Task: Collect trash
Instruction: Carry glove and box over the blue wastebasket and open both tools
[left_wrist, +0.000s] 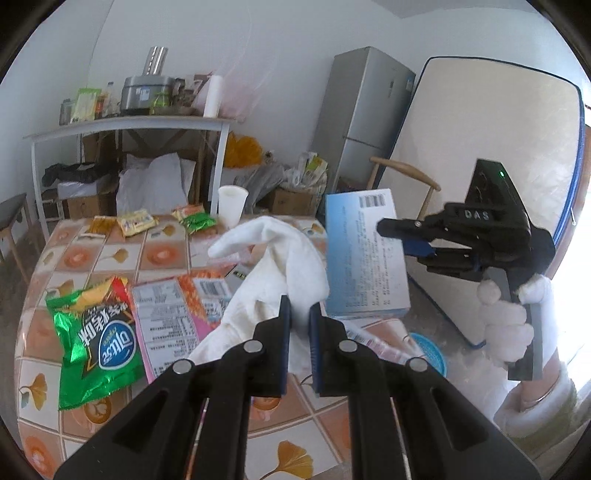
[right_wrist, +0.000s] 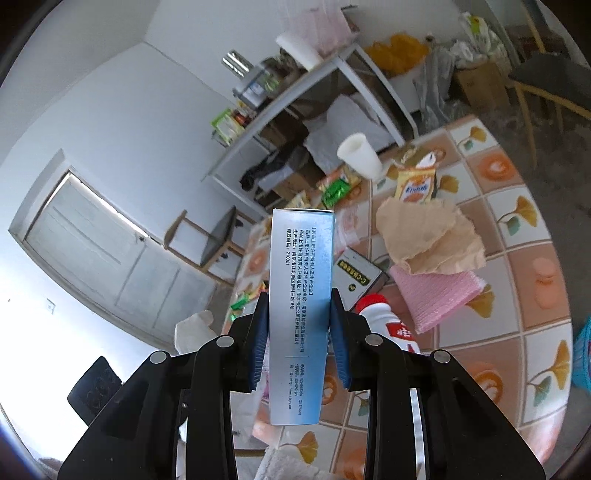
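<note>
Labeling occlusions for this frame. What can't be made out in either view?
- Left wrist view: what the left tool pinches of the white cloth; the fingers cover the contact.
- Left wrist view: blue bowl, mostly behind the tool.
- Right wrist view: white bottle, lower part hidden by the right tool holding the blue box.
- Both views: print on the far snack packets, too small.

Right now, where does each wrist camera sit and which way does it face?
Left wrist: on the left gripper, looking down across the tiled table; its fingers pinch a white cloth; the gloved right hand and right gripper show.
Right wrist: on the right gripper, tilted over the table; its fingers clamp the blue box.
Shared: blue box, white paper cup, table.
</note>
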